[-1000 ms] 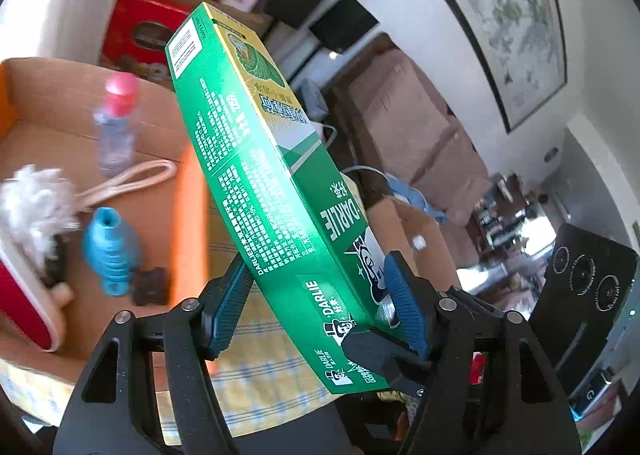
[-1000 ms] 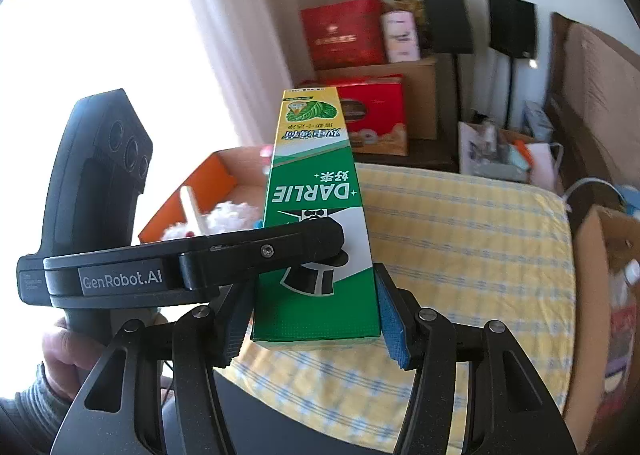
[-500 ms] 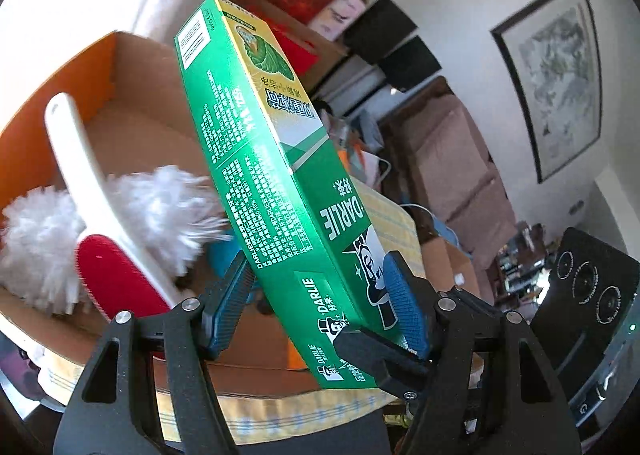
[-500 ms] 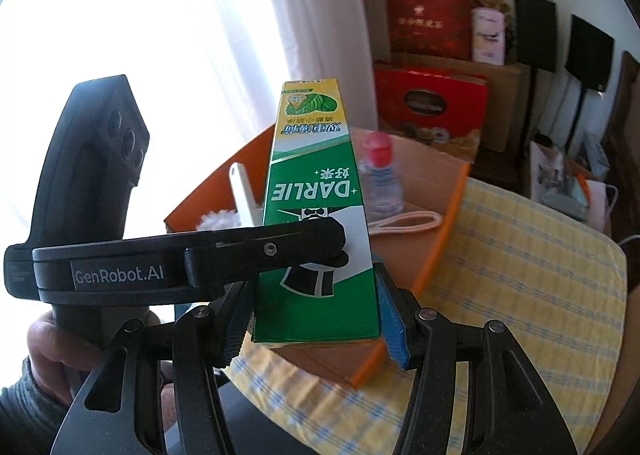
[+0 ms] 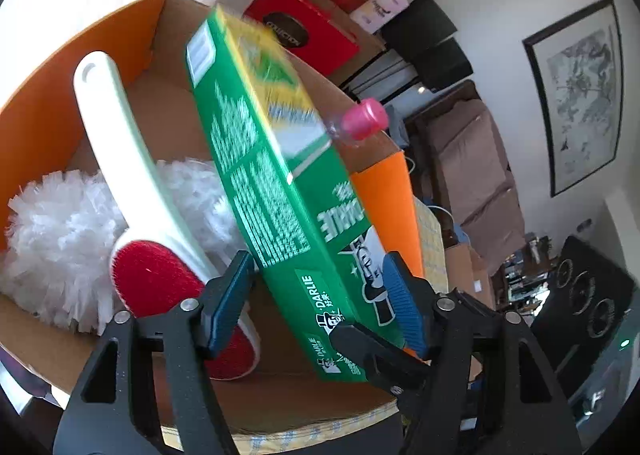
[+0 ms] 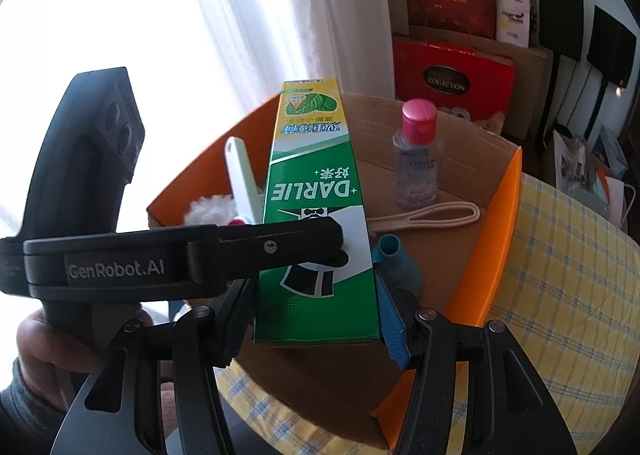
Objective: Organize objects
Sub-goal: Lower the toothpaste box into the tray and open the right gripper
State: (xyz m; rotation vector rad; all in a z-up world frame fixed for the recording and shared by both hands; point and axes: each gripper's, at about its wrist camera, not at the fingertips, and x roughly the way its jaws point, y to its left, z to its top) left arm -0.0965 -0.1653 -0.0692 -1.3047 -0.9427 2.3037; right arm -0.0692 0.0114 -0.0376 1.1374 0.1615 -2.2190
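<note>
A green Darlie toothpaste box is held by both grippers above the open orange cardboard box. My left gripper is shut on the toothpaste box's near end, box tilted up to the left. In the right wrist view my right gripper is shut on the same toothpaste box, with the left gripper's finger crossing its face. The cardboard box lies right under it.
Inside the cardboard box are a white duster, a white-handled red lint brush, a pink-capped clear bottle, a beige loop strap and a blue item. A yellow checked tablecloth covers the table. Red gift boxes stand behind.
Both grippers have carried the toothpaste box leftwards from above the tablecloth to above the cardboard box, and it has tilted lower towards the box's inside.
</note>
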